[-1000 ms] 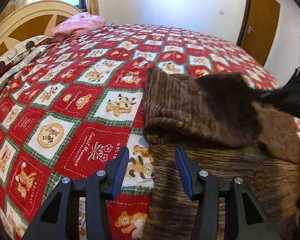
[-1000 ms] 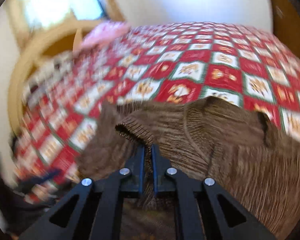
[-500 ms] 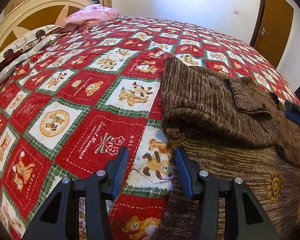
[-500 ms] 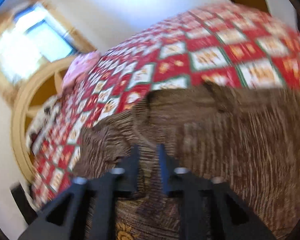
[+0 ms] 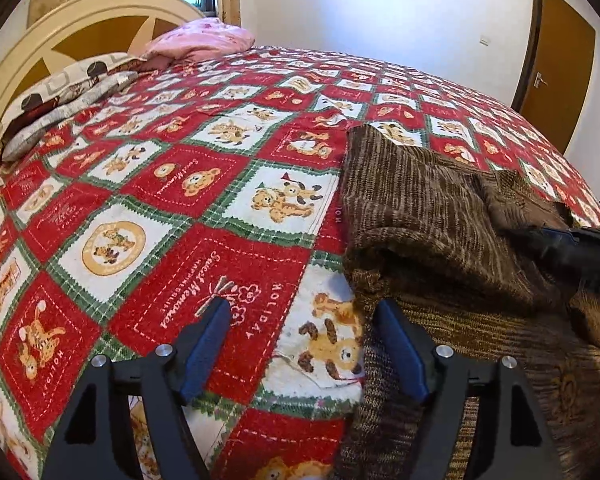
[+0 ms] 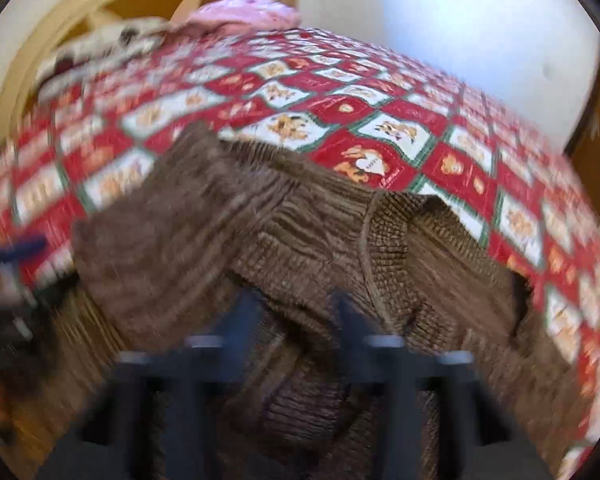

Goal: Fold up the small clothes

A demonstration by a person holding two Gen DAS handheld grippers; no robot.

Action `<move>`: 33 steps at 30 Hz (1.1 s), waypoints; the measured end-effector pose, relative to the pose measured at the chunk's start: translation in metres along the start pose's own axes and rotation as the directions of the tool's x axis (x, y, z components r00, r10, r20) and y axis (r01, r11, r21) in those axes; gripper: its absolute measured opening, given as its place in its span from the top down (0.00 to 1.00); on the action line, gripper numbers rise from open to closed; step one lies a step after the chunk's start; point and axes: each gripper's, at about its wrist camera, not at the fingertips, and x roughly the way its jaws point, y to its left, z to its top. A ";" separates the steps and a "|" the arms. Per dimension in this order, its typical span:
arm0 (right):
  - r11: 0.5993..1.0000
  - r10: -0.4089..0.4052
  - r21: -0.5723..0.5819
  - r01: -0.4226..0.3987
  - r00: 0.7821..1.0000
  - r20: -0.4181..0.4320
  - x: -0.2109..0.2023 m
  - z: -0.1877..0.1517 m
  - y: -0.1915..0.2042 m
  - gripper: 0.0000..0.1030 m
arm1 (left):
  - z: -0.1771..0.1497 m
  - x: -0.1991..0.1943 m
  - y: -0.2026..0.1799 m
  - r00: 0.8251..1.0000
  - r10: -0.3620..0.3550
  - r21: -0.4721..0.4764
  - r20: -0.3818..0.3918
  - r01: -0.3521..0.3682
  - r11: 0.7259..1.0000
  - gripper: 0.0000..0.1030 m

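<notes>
A small brown knit sweater [image 5: 432,216] lies on the red patchwork quilt [image 5: 148,200], with one sleeve folded across its body. My left gripper [image 5: 304,344] is open and empty, low over the quilt at the sweater's left edge. My right gripper [image 6: 296,316] is open and empty just above the folded sleeve [image 6: 228,220]; that view is blurred by motion. Its dark fingers [image 5: 572,244] show at the right edge of the left wrist view, over the sweater.
A cream headboard [image 5: 60,32], patterned pillows [image 5: 60,92] and a pink pillow [image 5: 200,40] are at the far left of the bed. A brown door [image 5: 556,60] stands in the white wall at the far right.
My right gripper carried the sleeve across the sweater, let go of it and opened. My left gripper stayed open and shifted a little to the left.
</notes>
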 end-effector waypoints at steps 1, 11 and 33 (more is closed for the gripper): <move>0.995 0.052 0.082 -0.053 0.999 0.014 -0.004 0.003 -0.010 0.89 | 0.000 0.000 0.001 1.000 -0.005 -0.006 0.002 0.005 1.000 0.25; 0.702 0.197 0.648 -0.295 0.955 0.222 -0.033 -0.042 -0.098 0.90 | 0.000 0.000 0.002 1.000 -0.009 -0.008 0.003 0.009 1.000 0.24; 0.988 -0.140 0.074 0.134 0.986 0.086 -0.029 -0.012 -0.017 0.38 | 0.000 0.001 0.003 1.000 -0.008 -0.007 0.007 0.008 1.000 0.23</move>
